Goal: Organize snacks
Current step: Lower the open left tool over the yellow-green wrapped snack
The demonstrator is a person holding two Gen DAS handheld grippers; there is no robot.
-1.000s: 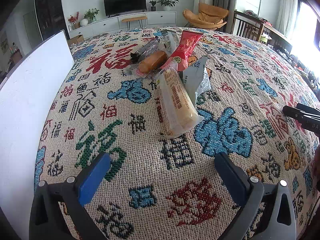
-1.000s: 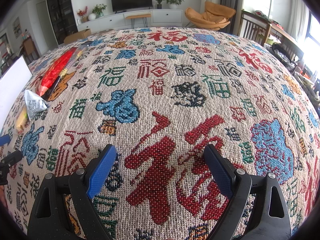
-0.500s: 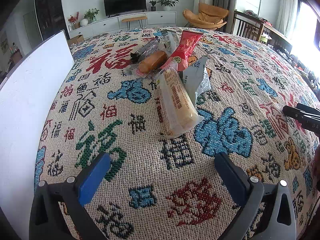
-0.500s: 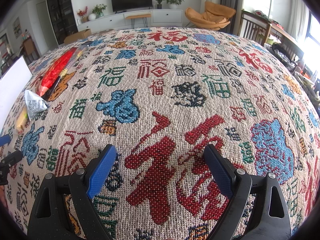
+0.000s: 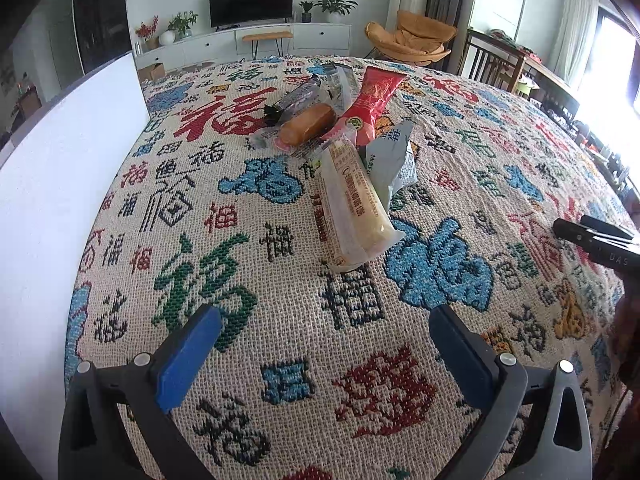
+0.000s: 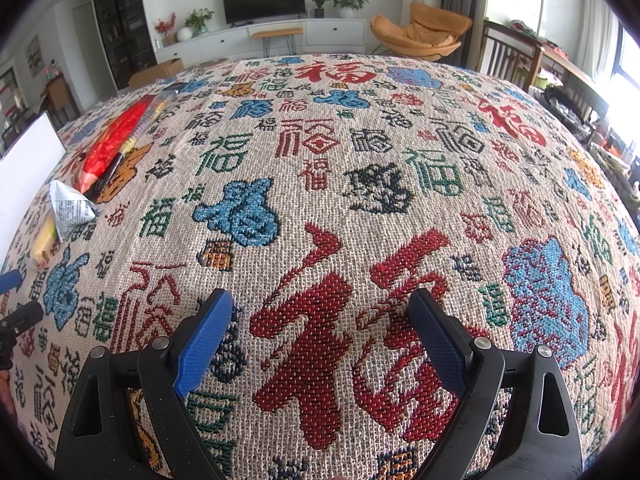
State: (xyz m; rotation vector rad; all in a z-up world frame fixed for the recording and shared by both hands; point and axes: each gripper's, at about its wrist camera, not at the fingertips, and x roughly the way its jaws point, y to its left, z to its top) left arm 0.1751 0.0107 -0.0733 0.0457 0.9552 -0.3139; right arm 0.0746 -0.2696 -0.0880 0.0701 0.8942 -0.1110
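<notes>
Snacks: pale long packet (image 5: pixel 352 204), silver bag (image 5: pixel 394 160), red pouch (image 5: pixel 372 100), bun (image 5: pixel 306 124), piled toward the bench's far edge, unchanged since a second ago. Left claw (image 5: pixel 324 344) and right claw (image 6: pixel 320 332) spread wide, empty; sorting not begun.

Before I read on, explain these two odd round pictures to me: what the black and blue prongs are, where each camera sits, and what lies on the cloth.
No robot here: a person carries a hand-held gripper in each hand, with a fisheye camera looking along its blue-padded fingers. One picture is from the left hand-held gripper, the other from the right hand-held gripper. Both are open and hold nothing. On the patterned tablecloth lies a pile of snacks: a long pale packet, a silver packet, a red packet, a brown wrapped roll and a dark wrapped snack. A white board stands to the left.
</notes>
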